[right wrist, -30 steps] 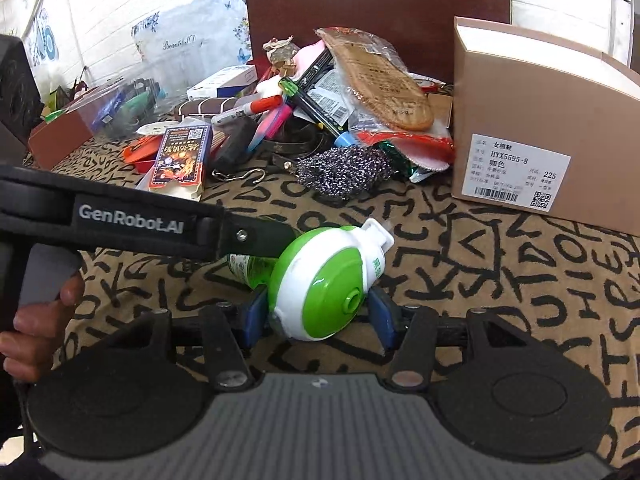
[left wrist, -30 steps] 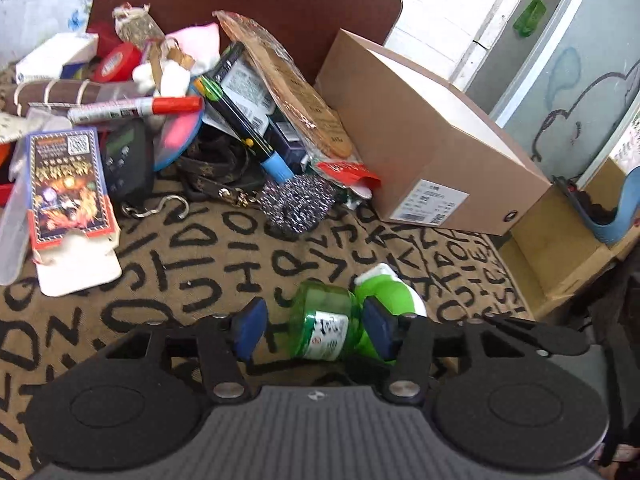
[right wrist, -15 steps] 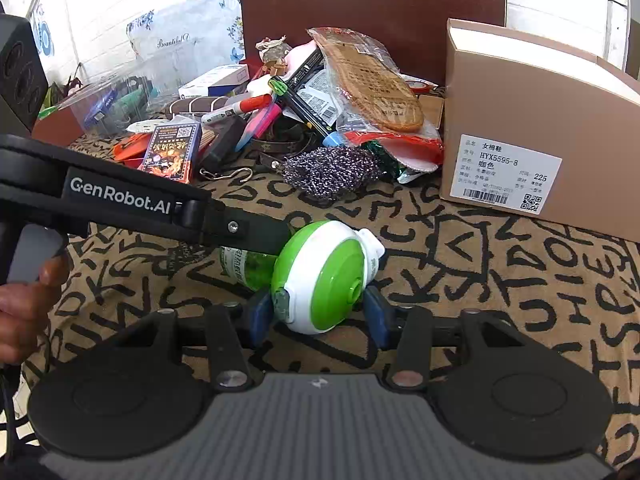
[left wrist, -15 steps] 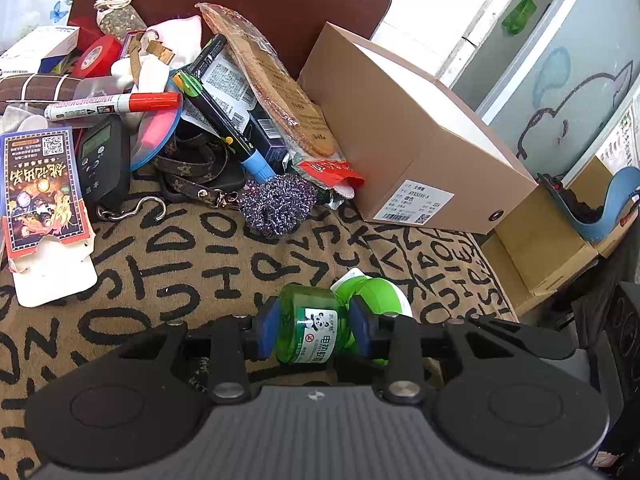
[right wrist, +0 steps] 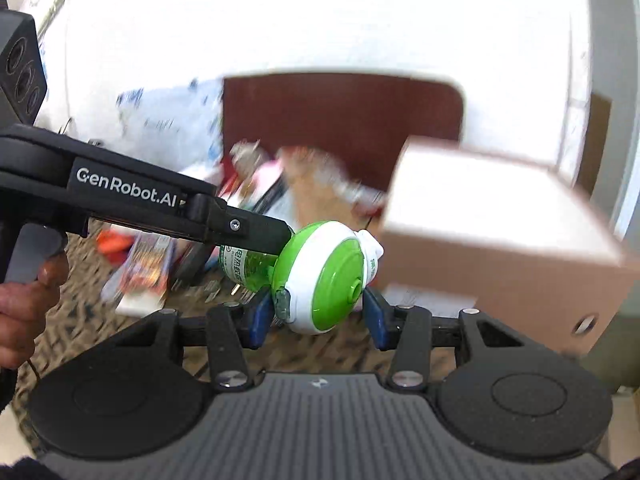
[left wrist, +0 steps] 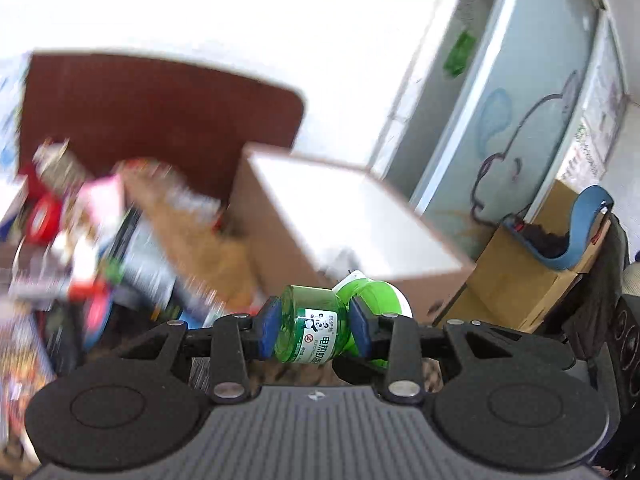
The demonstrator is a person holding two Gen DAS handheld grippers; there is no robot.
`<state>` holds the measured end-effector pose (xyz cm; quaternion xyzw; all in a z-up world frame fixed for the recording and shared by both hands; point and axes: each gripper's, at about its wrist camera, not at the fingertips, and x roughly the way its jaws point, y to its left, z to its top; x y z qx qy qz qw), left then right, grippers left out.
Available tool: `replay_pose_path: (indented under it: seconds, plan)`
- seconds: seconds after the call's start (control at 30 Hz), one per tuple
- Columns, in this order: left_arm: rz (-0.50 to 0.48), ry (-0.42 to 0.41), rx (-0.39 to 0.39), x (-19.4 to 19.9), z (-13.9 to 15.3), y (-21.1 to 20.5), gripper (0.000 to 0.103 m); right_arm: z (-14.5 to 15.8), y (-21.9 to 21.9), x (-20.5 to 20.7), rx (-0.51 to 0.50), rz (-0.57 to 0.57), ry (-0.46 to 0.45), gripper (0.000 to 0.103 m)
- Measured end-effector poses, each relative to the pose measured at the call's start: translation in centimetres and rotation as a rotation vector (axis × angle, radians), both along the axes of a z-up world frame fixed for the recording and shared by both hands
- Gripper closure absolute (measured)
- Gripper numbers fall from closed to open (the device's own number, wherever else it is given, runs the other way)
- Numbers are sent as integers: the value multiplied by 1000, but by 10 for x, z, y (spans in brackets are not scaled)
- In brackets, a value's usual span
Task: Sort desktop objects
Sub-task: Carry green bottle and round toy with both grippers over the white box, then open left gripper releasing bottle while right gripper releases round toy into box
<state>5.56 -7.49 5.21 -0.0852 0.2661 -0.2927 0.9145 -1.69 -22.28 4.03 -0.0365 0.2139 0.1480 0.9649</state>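
A mosquito repellent device has a clear green liquid bottle [left wrist: 310,330] joined to a green and white round heater head [right wrist: 326,280]. My left gripper [left wrist: 312,330] is shut on the bottle. My right gripper [right wrist: 318,314] is shut on the heater head. Both hold the device together, lifted above the patterned cloth [right wrist: 80,320]. The left gripper's arm [right wrist: 140,200] crosses the right wrist view from the left. The heater head also shows in the left wrist view [left wrist: 376,296] behind the bottle.
A brown shoe box [left wrist: 340,228] stands at the right of the table, also in the right wrist view [right wrist: 500,232]. A blurred pile of mixed items [left wrist: 120,240] lies at the back left before a dark red chair back [left wrist: 140,120]. A cardboard box [left wrist: 520,276] sits beyond the table.
Both grippers have lifted the device off the cloth and tilted upward, so the table has dropped low in both views. The background is motion blurred.
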Motion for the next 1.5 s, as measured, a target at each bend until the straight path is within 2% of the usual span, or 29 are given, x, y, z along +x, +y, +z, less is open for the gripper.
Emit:
replay_pose_path:
  seconds: [0.13,0.3,0.73,0.87,0.97,1.1,1.27,1.37,1.43,1.47,1.5]
  plan:
    - [-19,-14,-9,35,20,-30,64,20,-27,31,-5,-38,-36,56]
    - [-34,8,9,83,29,-66,64,30,-61,84,-3,-70,-5,56]
    - [-3,173,-18,187,-5,-110,64,10,-108,201,-124,-62,144,56]
    - [18,215,-17,210,-18,-118,64,2,-107,227,-183,-46,190,57]
    - [31,195,28,220,-19,-129,65,-1,-108,242,-211,-25,208,58]
    - [43,222,46,236,-23,-140,65,-2,-115,263,-214,-30,266,58]
    - [45,245,80,245,-35,-151,67,-8,-117,278,-250,-29,331,58]
    - [42,253,68,246,-36,-151,67,-9,-117,282,-269,-28,347,58]
    - [24,255,60,246,-37,-150,48,-11,-118,283,-260,-22,369,57]
    - [-4,254,57,244,-36,-152,41,-11,-117,283,-247,-7,383,51]
    - [-34,257,53,242,-36,-153,25,-12,-117,283,-236,4,398,44]
